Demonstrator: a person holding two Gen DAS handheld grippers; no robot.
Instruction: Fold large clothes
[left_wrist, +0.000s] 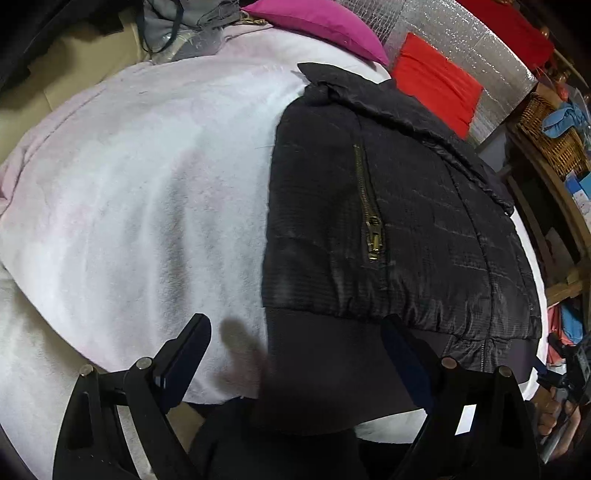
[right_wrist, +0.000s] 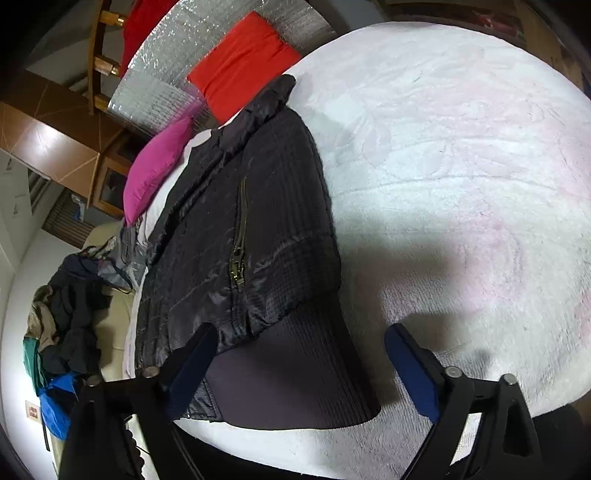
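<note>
Item: left gripper (left_wrist: 295, 354), nearest in its own view. Jaws spread wide, nothing between the pads; one finger hangs over bare blanket, the other over the hem.

Item: right gripper (right_wrist: 299, 365). Jaws likewise apart and gripping nothing, straddling the hem's corner, not pressing it.

Item: ribbed hem band (right_wrist: 295, 373), matte, stretchy-looking. Judged the best purchase: thick enough to fill the pads, less slick than the shell above it.

Item: black quilted jacket (left_wrist: 388, 221), lying flat and already doubled lengthwise, on the near part of the white fleece blanket (left_wrist: 129, 184). Shell glossy (likely slippery under the pads), padding soft, bulky and light; it should bend easily but may spring back from a crease. Take both hem corners, pinching all layers together.

Item: brass pocket zipper (left_wrist: 371, 221), on the upper face. Avoid gripping it.

Item: collar (left_wrist: 332, 85), far end, slightly lifted.

Item: magenta cushion (left_wrist: 325, 26) and red cushion (left_wrist: 436, 81), beyond the collar, against silver foil.
</note>
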